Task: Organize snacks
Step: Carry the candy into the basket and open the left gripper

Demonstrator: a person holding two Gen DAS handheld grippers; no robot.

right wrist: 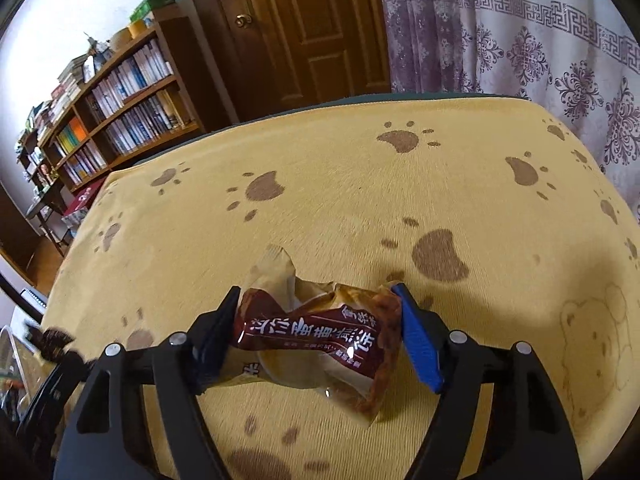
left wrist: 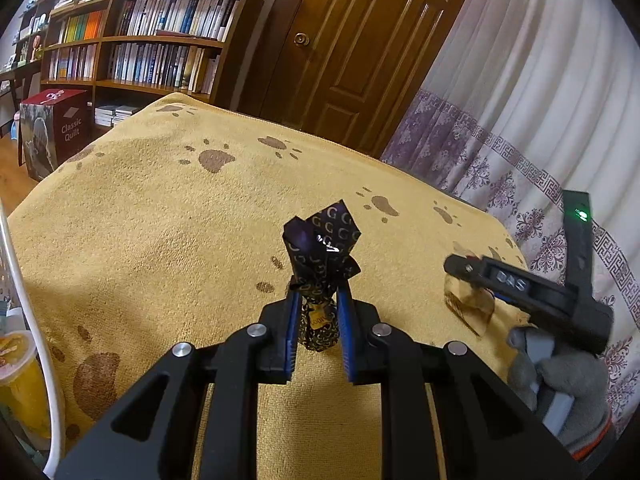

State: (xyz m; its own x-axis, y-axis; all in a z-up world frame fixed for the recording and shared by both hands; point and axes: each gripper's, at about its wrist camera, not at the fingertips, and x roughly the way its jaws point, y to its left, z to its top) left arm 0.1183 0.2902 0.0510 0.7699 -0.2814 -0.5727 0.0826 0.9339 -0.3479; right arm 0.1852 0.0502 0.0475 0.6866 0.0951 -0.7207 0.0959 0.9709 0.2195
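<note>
The left gripper [left wrist: 318, 320] squeezes a dark candy [left wrist: 320, 272], held upright above the yellow paw-print cloth [left wrist: 160, 220]. The right gripper [right wrist: 318, 336], tilted sideways, pinches a brown snack pack [right wrist: 320, 340] across its width over the cloth.

Upright dark candy [left wrist: 320, 280]; crumpled brown packet [right wrist: 320, 336]

a home: bookshelf [left wrist: 136, 36], wooden door [left wrist: 360, 40], patterned curtain [left wrist: 520, 120].

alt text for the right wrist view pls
The right gripper is shut on a brown snack packet above a yellow paw-print blanket. Behind stand a bookshelf, a wooden door and a patterned curtain.
</note>
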